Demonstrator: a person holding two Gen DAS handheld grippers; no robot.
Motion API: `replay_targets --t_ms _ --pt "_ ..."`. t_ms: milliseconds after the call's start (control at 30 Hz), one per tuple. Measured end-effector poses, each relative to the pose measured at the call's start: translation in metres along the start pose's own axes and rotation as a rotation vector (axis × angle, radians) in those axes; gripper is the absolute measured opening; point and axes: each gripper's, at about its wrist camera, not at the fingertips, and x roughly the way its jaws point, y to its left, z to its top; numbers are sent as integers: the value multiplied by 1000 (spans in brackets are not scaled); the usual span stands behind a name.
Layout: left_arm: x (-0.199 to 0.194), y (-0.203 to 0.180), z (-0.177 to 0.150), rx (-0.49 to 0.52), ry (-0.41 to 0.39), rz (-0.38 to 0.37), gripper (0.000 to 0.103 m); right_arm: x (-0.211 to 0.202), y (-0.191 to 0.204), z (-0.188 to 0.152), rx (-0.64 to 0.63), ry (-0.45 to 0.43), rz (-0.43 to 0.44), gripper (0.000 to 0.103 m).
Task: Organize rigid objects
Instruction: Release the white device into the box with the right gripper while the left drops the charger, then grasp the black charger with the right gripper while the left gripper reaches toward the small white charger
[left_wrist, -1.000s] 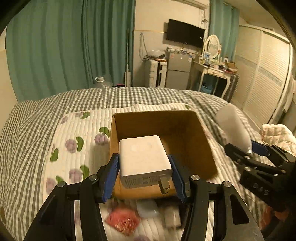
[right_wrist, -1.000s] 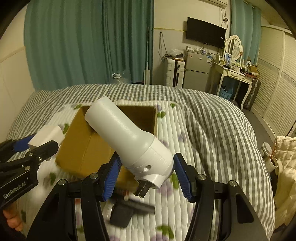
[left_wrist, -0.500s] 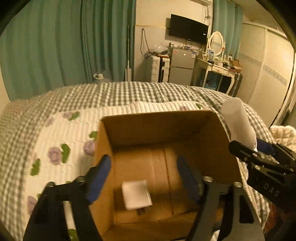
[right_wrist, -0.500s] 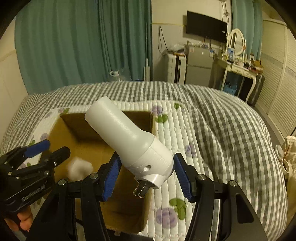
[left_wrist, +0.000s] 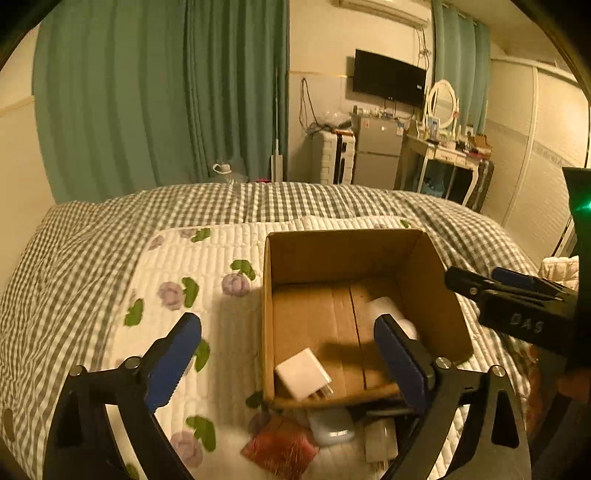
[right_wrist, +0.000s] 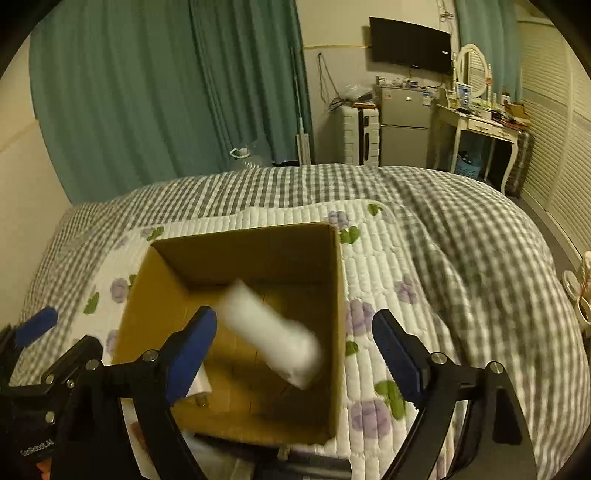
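Note:
An open cardboard box (left_wrist: 434, 273) stands on the bed; it also shows in the right wrist view (right_wrist: 338, 280). A white charger block (left_wrist: 302, 373) lies on the box floor near the front wall. A white cylinder (right_wrist: 273, 339), blurred, is inside the box under my right gripper; it also shows in the left wrist view (left_wrist: 388, 312). My left gripper (left_wrist: 288, 356) is open and empty above the box's front left. My right gripper (right_wrist: 295, 350) is open and empty above the box.
A red packet (left_wrist: 280, 445), a pale flat case (left_wrist: 330, 424) and other small items lie on the floral quilt (left_wrist: 207, 266) in front of the box. The checked bedspread (right_wrist: 461, 229) surrounds it. A fridge and a dresser stand at the far wall.
My left gripper opened and dropped the charger block into the box, then drew back to the left. My right gripper moved over the box and opened; the cylinder has left it.

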Motion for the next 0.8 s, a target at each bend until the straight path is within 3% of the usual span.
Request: replay_targets --t_ms 267,367,667,800 --pt "-41 6 -31 -39 -3 -17 103 -66 5 -34 -58 6 -104 86" --pt "-47 6 -47 -46 13 -30 103 -76 8 -57 -62 31 -106 86" --pt "-15 20 -96 -46 107 17 103 -27 10 -135 -52 198 -118 86" --pt "2 24 -104 -51 136 51 103 0 3 -154 -22 256 -109 76"
